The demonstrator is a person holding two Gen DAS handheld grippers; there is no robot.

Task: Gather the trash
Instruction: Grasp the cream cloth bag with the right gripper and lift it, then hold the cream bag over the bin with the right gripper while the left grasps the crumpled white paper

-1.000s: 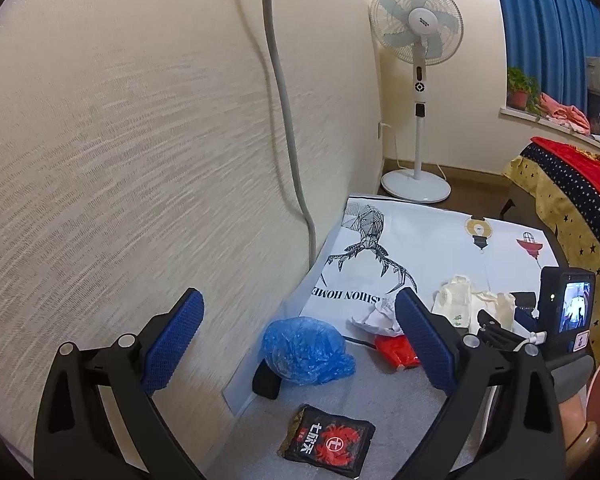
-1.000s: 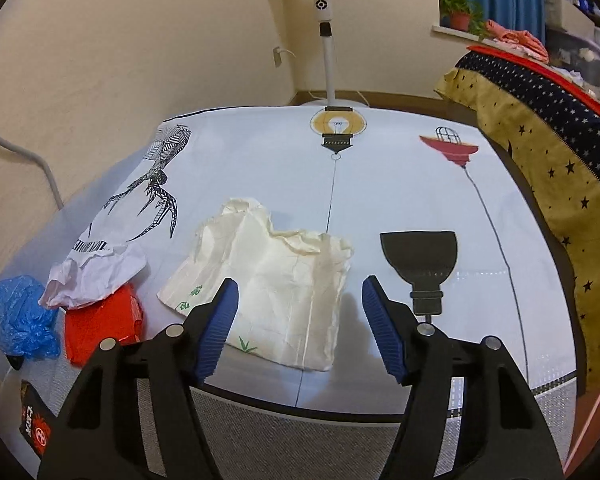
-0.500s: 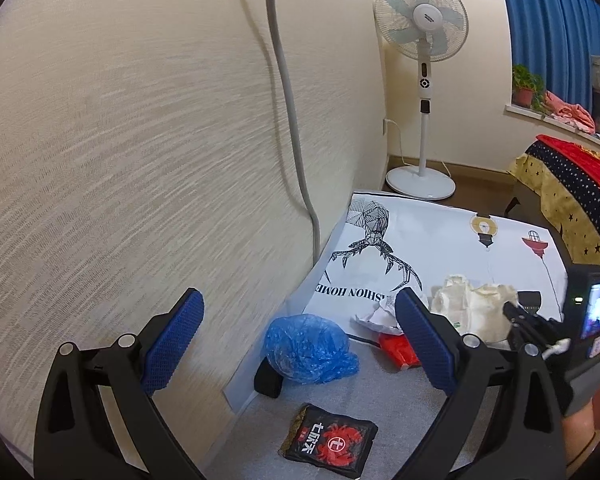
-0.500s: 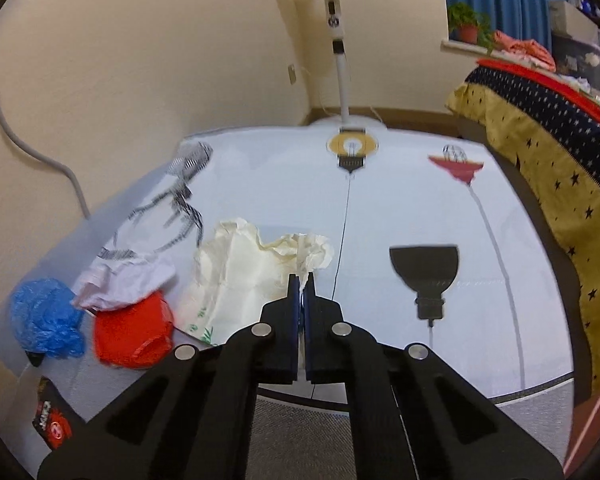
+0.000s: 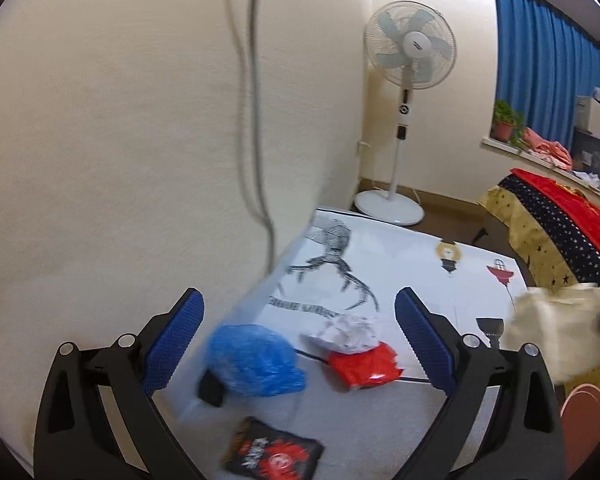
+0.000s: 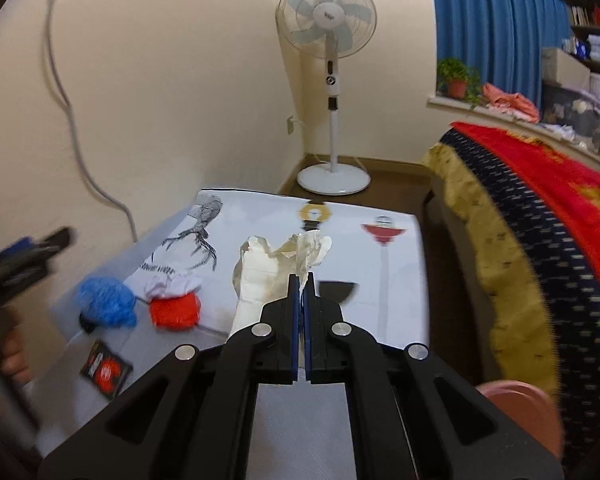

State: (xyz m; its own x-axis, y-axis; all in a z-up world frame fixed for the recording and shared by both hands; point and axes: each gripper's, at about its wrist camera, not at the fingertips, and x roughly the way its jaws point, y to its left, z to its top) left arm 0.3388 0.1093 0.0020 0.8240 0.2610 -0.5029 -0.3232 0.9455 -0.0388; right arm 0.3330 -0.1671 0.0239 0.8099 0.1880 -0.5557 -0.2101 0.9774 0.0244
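Observation:
My right gripper (image 6: 301, 284) is shut on a crumpled cream paper bag (image 6: 260, 276), which hangs from its tips above the printed white sheet (image 6: 360, 256). That same bag (image 5: 548, 332) shows blurred at the right edge of the left wrist view. My left gripper (image 5: 296, 328) stands open and empty over the trash pile. Below it lie a blue plastic bag (image 5: 252, 360), a crumpled white paper (image 5: 348, 332), a red wrapper (image 5: 364, 368) and a black snack packet with red print (image 5: 272, 452). The left gripper (image 6: 24, 256) also shows blurred at the left of the right wrist view, with a hand under it.
A cream wall (image 5: 120, 140) with a hanging grey cable (image 5: 256, 120) runs along the left. A standing fan (image 6: 332, 80) fills the far corner. A bed with a starred blanket (image 6: 540, 240) lies on the right. A pink round object (image 6: 520, 408) sits at the lower right.
My right gripper shut on the cream paper bag and lifted it up off the sheet. The left gripper stayed open, only tilting a little.

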